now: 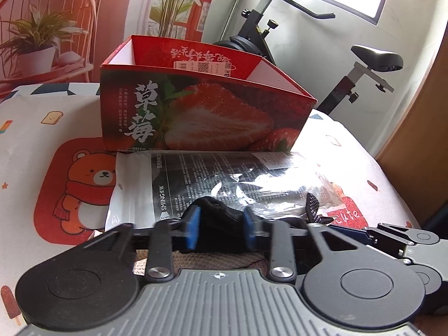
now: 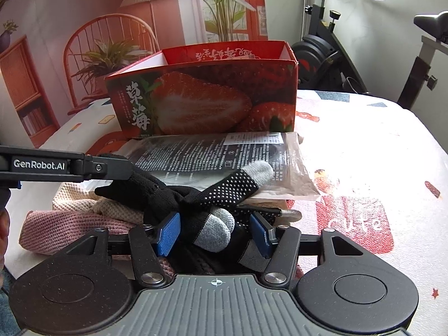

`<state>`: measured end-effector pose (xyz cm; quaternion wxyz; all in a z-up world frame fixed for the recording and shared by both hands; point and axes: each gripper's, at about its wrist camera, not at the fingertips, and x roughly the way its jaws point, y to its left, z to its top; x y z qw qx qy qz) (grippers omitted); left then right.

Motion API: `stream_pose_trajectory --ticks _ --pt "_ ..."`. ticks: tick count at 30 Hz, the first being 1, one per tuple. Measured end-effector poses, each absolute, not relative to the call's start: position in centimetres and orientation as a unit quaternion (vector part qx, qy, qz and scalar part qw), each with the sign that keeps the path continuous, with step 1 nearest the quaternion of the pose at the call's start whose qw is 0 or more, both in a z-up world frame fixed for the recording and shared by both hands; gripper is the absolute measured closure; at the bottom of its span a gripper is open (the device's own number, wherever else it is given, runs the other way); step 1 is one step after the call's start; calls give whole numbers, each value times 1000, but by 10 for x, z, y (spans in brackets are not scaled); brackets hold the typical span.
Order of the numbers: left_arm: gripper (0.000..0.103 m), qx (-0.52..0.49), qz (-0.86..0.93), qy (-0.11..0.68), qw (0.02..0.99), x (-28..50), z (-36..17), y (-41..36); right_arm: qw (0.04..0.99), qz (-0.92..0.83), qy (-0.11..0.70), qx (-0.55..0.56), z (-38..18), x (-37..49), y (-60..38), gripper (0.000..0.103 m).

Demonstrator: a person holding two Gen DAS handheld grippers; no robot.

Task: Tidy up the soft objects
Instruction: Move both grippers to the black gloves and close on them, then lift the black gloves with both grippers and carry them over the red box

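Observation:
A black knit glove with grey fingertips and white dots lies on a pile of pink and beige knitted cloth. My left gripper is shut on the black glove; it enters the right wrist view from the left. My right gripper has its blue pads either side of the glove's grey fingertips, jaws partly closed around them. A red strawberry-print box, open at the top, stands behind, also in the right wrist view.
A clear plastic packet with printed text lies flat between the glove and the box. The table has a patterned cloth with a bear print. An exercise bike stands behind the table at right.

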<state>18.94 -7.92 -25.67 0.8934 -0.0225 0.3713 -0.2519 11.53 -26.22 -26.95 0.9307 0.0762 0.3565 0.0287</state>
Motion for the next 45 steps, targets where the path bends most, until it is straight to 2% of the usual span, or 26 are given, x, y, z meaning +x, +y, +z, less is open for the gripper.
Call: stream_pose_trajectory --ticks 2,7,19,38,39,45 --pt "83 -24 -252 369 894 188 -256 -77 930 28 356 80 -270 116 -263 50" --pt "87 -37 -244 360 900 184 -252 -69 931 33 353 81 -269 116 -262 50" --pt "87 -58 -201 369 905 168 -256 -37 929 46 357 84 -274 119 -249 50" --pt "87 -68 -205 398 891 166 -279 -35 934 42 344 85 -282 119 -244 49" --pt "87 -69 -205 400 891 166 -280 -34 934 43 344 84 -282 119 -244 50" --pt "87 -68 -203 399 892 166 -280 -36 932 60 347 79 -280 117 -238 69"
